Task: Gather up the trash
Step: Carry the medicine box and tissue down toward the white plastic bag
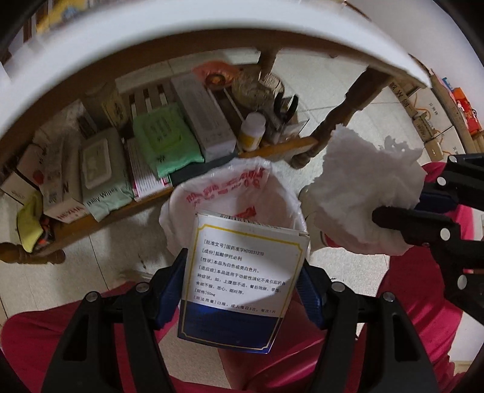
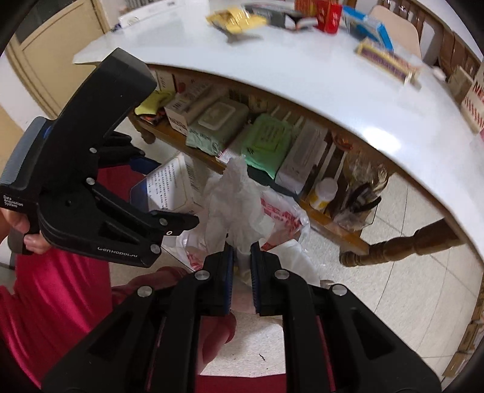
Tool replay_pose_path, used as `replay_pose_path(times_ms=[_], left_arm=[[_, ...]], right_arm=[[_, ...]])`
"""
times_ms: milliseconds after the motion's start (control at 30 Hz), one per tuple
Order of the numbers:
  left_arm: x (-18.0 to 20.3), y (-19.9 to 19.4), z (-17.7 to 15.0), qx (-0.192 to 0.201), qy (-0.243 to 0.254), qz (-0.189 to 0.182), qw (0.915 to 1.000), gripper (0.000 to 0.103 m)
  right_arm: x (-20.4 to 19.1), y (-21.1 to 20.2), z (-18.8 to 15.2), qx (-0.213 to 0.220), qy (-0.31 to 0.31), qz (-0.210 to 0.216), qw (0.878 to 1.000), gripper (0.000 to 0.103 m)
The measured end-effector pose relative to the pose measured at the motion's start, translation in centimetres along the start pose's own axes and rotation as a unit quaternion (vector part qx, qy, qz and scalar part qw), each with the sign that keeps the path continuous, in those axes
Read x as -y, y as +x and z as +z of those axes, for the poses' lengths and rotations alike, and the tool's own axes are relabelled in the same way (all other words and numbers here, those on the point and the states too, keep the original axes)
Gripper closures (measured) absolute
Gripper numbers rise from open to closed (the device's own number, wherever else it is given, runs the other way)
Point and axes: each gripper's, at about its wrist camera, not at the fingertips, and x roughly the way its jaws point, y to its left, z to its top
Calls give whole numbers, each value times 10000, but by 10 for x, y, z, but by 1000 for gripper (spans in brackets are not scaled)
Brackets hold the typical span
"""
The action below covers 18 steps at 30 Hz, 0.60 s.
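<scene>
While the left gripper [image 1: 242,290] clamps a box [image 1: 242,278] and the right gripper [image 2: 242,257] a tissue [image 2: 236,205], a white table [image 2: 302,84] overhangs tiled floor [image 2: 408,272]

two hand-held grippers [image 1: 242,290] [image 2: 242,260], one medicine box [image 1: 242,272], one crumpled tissue [image 1: 366,193], one lined bin [image 1: 281,193], perhaps two wipe packs [image 1: 103,175]

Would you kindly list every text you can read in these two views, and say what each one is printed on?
"Daily Wipes": wipes pack on the shelf.
"50mg": medicine box in the left gripper; much more Chinese print there.
"Data Acquisition System" and "GenRobot.AI": left gripper's body, right wrist view.
Red print on the bin bag: too distorted to read.
Tabletop boxes: blurred.
</scene>
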Motion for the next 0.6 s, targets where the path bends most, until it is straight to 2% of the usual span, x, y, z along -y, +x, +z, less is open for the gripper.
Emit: replay_pose_path(times_ms=[233, 600], left_arm=[[-5, 39, 2, -345, -13, 96, 9994, 38], [-22, 95, 6, -929, -419, -177, 9946, 38]], right_arm=[[12, 46, -9, -266, 337, 75, 9990, 92], [37, 101, -12, -586, 976, 196, 9933, 92]])
